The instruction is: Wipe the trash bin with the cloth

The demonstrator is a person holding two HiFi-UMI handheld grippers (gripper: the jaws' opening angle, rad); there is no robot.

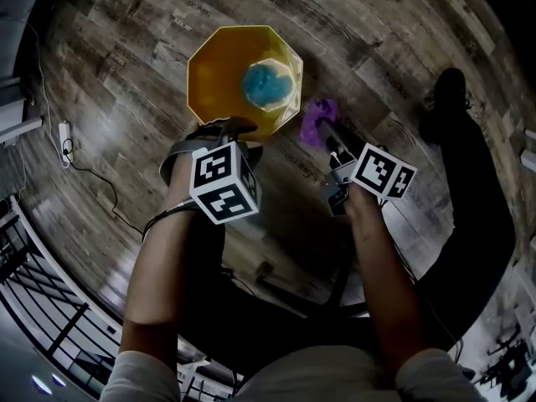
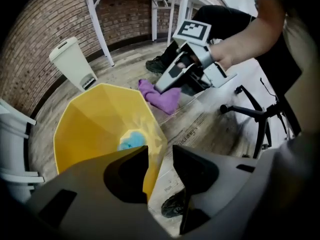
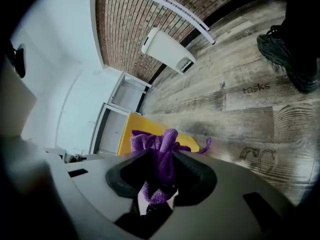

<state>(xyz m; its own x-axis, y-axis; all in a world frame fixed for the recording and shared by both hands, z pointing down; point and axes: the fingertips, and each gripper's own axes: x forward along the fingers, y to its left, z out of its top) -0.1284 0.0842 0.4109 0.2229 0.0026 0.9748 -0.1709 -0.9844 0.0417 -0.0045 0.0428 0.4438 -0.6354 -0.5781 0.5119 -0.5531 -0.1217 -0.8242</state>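
- Trash bin (image 1: 216,67) (image 2: 95,126) (image 3: 126,134): yellow and eight-sided, it stands upright with its mouth open on the wood-plank floor (image 1: 126,57), just ahead of the person.
- A crumpled blue thing (image 1: 266,85) (image 2: 131,140) lies at the bottom of the bin (what it is cannot be made out).
- Cloth (image 1: 318,120) (image 2: 162,96) (image 3: 160,149): purple and bunched up, it sits just beside the bin's rim, on the right in the head view. Whether it touches the rim I cannot tell.
- Right gripper (image 1: 327,132) (image 2: 160,89) (image 3: 160,171): its jaws are pinched on the cloth, and a wad of fabric bulges out past the tips. It points down at a slant toward the bin's side.
- Left gripper (image 1: 230,130) (image 2: 160,169): its jaws are spread and grip nothing. It points steeply down over the near edge of the bin, and in the left gripper view the bin's rim lines up with the gap between the jaws, with no pad pressing on it.
- A white pedal bin (image 2: 75,64) (image 3: 167,49) stands farther off by the brick wall (image 2: 30,59).
- A dark shoe (image 1: 444,99) (image 3: 290,54) rests on the floor to the right of the cloth.
- A black chair base (image 2: 255,114) stands near the person's legs.
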